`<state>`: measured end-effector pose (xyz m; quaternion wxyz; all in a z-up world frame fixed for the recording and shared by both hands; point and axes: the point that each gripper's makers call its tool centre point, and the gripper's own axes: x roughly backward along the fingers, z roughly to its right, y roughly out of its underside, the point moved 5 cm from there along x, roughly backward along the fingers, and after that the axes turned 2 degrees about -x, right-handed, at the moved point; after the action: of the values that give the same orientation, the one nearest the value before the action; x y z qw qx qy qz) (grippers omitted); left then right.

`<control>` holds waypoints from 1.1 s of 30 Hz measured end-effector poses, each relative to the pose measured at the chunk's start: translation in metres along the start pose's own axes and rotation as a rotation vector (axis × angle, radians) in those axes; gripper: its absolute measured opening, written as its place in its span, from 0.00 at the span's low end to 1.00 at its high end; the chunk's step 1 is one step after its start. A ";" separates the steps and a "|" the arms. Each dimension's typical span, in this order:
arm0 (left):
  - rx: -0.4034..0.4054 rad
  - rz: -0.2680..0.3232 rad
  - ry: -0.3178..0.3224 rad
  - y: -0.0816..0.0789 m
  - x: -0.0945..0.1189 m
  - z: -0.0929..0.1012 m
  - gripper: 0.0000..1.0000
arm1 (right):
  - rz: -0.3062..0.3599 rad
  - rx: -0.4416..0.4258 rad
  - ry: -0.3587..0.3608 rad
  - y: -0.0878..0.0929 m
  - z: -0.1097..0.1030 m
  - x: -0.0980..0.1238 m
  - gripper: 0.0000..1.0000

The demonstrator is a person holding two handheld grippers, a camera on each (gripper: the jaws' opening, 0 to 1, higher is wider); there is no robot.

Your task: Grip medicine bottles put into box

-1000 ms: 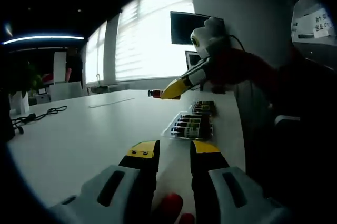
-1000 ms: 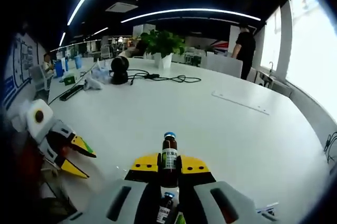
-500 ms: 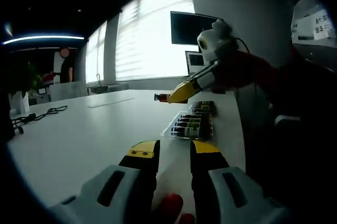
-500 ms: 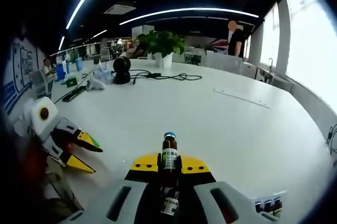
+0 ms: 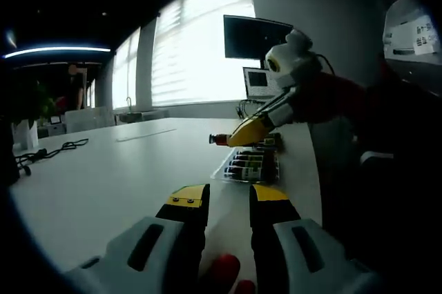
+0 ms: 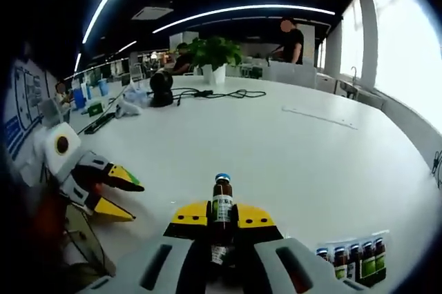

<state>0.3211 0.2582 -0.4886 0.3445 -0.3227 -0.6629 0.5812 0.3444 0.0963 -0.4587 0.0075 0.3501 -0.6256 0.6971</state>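
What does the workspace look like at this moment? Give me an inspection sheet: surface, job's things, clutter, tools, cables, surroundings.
Surface: white table, broad and mostly bare.
Job's things: clear tray of bottles on the table; one brown medicine bottle, blue cap, held in the air.
Clutter: black round device and small items at the far edge.
Tools: right tool shut on the medicine bottle; left tool open, holding nothing, low over the table.
Cables: black cable by the plant; another in the left gripper view.
Surroundings: potted plant, bright window blinds, monitor, a person standing far off.
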 end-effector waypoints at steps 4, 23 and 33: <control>-0.001 0.000 0.000 0.000 0.000 0.000 0.18 | -0.001 0.010 0.007 0.003 -0.005 0.002 0.08; 0.000 0.005 0.003 -0.001 0.000 0.000 0.17 | -0.068 -0.030 -0.021 0.021 -0.035 0.000 0.08; 0.000 0.006 0.004 -0.001 0.000 0.000 0.18 | -0.077 -0.085 -0.026 0.020 -0.038 -0.002 0.08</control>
<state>0.3208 0.2579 -0.4878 0.3442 -0.3257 -0.6613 0.5815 0.3187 0.1263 -0.4762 0.0411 0.3823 -0.6409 0.6644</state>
